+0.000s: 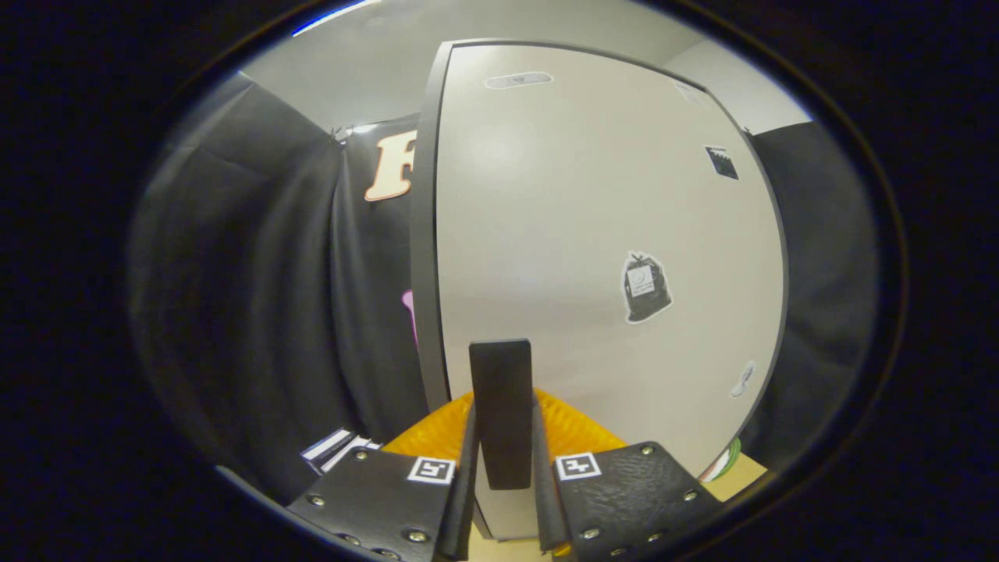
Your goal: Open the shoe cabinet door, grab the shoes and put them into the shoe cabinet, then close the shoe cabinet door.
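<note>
The shoe cabinet door (593,234) is a pale beige panel with a dark edge, standing right in front of me. Its dark upright handle (503,406) projects from the lower part of the door. My gripper (503,460) is shut on this handle, with one finger pressing on each side of it. A sticker of a black bag (646,287) sits on the door to the right of the handle. The door's left edge (425,234) shows as a dark strip. No shoes can be seen.
Black booth cloth (257,297) hangs left of the cabinet and also on its right (819,273). A small striped box (335,449) lies low on the left beside my fingers. A strip of light floor (741,472) shows at the lower right.
</note>
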`<state>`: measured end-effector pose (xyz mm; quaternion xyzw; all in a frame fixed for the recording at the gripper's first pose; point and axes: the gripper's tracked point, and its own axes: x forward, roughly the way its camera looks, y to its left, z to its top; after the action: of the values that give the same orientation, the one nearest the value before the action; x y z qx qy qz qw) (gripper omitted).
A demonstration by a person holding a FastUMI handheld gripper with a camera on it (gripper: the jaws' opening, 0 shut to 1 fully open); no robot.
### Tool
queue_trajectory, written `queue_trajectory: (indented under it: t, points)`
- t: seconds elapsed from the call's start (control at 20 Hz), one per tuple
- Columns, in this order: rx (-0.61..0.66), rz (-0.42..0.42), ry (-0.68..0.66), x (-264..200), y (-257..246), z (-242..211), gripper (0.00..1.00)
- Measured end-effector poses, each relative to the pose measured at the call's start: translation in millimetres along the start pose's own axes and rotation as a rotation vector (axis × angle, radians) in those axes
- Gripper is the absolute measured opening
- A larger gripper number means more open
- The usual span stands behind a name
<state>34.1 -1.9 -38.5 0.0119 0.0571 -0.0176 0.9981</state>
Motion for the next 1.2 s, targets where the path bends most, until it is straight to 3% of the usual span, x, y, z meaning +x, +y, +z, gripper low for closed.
queue_trajectory:
  t: [0.55,0.65,1.2]
  points:
    - [-0.004,0.005,-0.016,-44.3,-11.8,0.6,0.32]
    - [0.018,0.026,-0.016,-55.4,-13.8,3.1,0.23]
    - [-0.005,0.097,-0.004,-125.7,-51.6,5.8,0.23]
